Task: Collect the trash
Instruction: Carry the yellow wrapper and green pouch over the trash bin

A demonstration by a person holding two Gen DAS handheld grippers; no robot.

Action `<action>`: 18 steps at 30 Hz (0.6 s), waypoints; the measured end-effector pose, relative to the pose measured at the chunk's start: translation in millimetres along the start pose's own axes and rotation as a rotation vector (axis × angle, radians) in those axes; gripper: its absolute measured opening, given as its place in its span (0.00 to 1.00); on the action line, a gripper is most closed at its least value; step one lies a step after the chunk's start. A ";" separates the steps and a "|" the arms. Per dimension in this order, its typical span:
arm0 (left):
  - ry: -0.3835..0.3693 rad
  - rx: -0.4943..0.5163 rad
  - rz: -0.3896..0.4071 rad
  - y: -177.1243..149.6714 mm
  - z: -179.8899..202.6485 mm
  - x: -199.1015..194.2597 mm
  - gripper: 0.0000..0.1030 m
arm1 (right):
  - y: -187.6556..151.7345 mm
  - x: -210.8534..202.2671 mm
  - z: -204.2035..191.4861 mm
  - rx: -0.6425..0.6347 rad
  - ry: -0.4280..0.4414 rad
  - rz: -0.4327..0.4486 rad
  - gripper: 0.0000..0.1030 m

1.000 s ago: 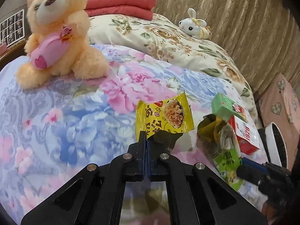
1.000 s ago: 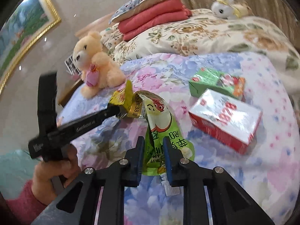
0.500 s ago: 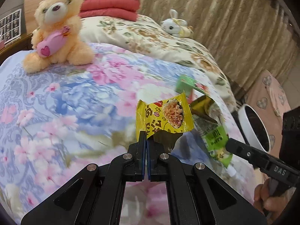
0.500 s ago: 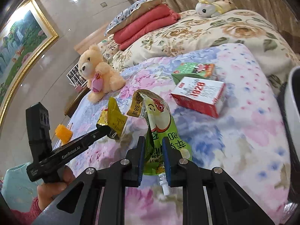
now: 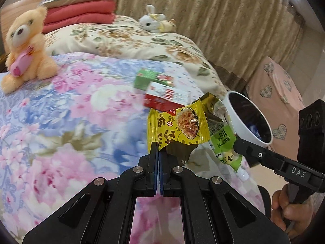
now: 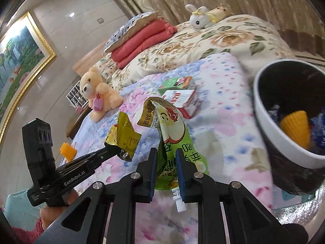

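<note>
Now your left gripper is clamped on the yellow snack wrapper, and your right gripper is clamped on the green drink pouch, both held above the bed's near right corner. Beside that edge stands the white bin, holding an orange ridged cup and blue wrappers. Two cartons lie on the bed.

Black tools (blue pads), silver screws

Right gripper fingers clamp a green drink pouch above the floral bed, beside the white trash bin; left gripper holds a yellow wrapper.
</note>
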State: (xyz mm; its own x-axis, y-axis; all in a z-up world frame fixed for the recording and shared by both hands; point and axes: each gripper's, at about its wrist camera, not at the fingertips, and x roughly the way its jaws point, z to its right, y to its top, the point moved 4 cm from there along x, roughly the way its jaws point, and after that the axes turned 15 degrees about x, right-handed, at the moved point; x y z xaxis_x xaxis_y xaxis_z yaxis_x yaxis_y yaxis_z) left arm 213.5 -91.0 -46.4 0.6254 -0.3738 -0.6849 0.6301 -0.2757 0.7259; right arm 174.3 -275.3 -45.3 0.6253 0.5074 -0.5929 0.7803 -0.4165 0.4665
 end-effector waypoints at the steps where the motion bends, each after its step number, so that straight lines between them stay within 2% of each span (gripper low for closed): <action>1: -0.007 0.009 -0.001 1.5 5.6 0.7 0.00 | 0.9 -4.9 3.2 0.004 -0.003 0.009 0.17; 18: -0.092 0.159 0.017 34.4 95.4 12.0 0.00 | 21.7 -75.0 59.4 0.091 -0.057 0.145 0.17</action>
State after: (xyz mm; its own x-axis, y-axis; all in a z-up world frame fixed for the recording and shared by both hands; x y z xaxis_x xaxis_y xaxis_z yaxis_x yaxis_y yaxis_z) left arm 198.7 -189.5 -23.6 0.5860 -0.4568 -0.6693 0.5350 -0.4023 0.7430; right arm 143.7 -367.3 -29.7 0.7275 0.3942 -0.5615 0.6763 -0.5496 0.4904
